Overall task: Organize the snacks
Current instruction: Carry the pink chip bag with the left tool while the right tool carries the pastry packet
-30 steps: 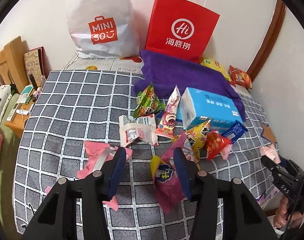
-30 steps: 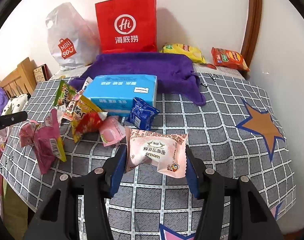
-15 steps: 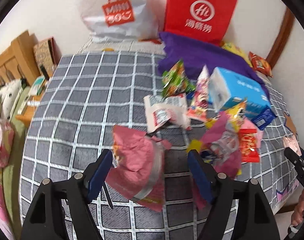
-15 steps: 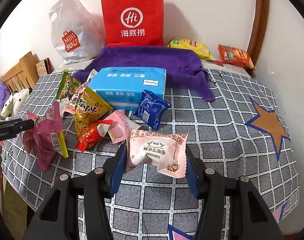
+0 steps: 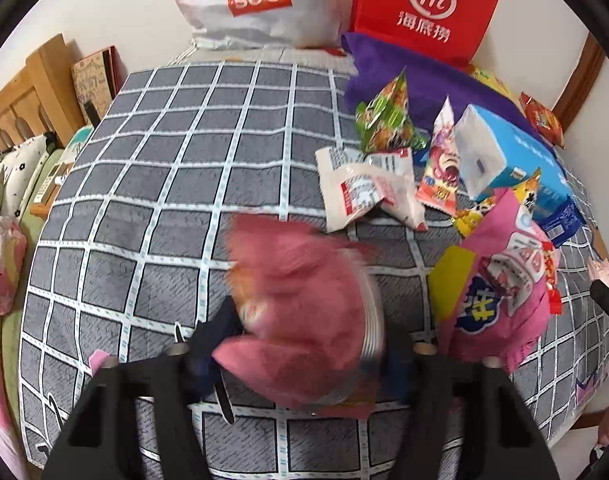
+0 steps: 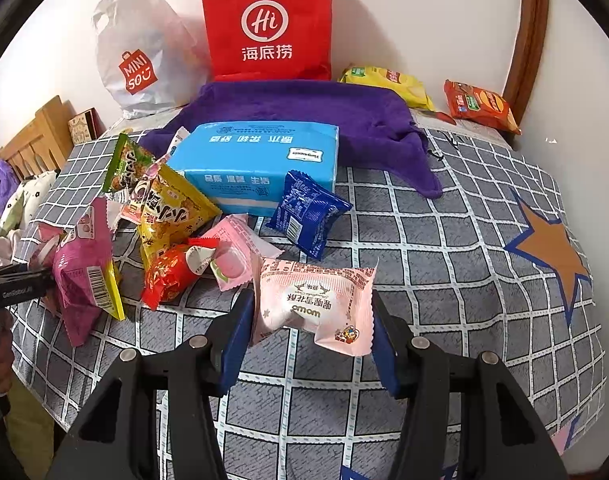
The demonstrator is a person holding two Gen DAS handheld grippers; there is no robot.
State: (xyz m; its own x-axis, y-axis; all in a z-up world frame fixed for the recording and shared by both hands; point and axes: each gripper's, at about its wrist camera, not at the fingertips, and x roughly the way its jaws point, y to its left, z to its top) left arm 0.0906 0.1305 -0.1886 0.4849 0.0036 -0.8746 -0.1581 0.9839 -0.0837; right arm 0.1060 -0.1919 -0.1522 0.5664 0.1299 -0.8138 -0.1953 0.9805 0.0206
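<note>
My left hand-held gripper (image 5: 304, 356): jaws closing around blurred pink snack bag (image 5: 304, 312), above the checked bed (image 5: 164, 184). My right hand-held gripper (image 6: 308, 332): clamped on pale pink pastry packet (image 6: 314, 306); snack pile (image 6: 176, 216) at ten o'clock.

Two shopping bags, one red (image 6: 266, 24) and one white (image 6: 140, 52), one blue tissue pack (image 6: 260, 160), one purple towel (image 6: 328, 116), two claws.
</note>
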